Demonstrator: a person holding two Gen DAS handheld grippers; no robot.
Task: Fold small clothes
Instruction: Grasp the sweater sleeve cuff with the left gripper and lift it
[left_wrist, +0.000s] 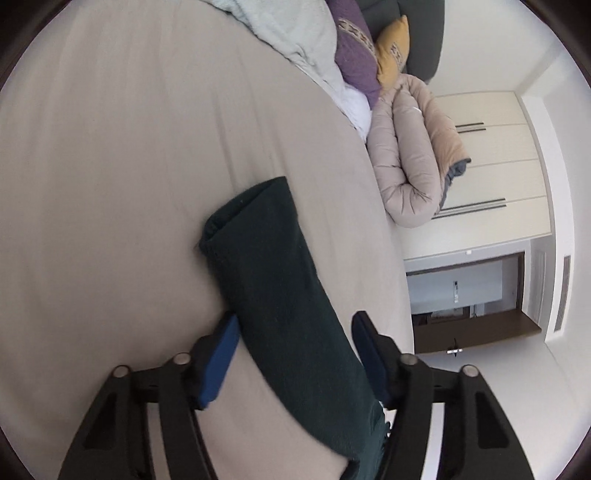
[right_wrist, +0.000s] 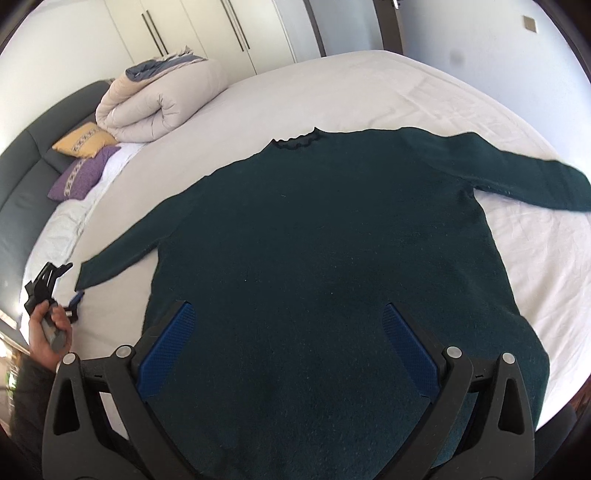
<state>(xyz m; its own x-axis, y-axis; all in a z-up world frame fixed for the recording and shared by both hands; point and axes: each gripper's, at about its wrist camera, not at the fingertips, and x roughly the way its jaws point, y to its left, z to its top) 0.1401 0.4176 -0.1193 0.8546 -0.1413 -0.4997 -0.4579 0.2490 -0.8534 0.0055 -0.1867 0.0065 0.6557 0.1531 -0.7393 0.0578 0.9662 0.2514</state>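
Between the spread blue pads of my left gripper (left_wrist: 293, 332), which grips nothing, the dark green sweater (left_wrist: 280, 295) sleeve runs lengthwise, cuff pointing away. Under my right gripper (right_wrist: 288, 328), jaws wide apart, the sweater lies flat on the bed (right_wrist: 369, 88), collar away, sleeves stretched sideways.
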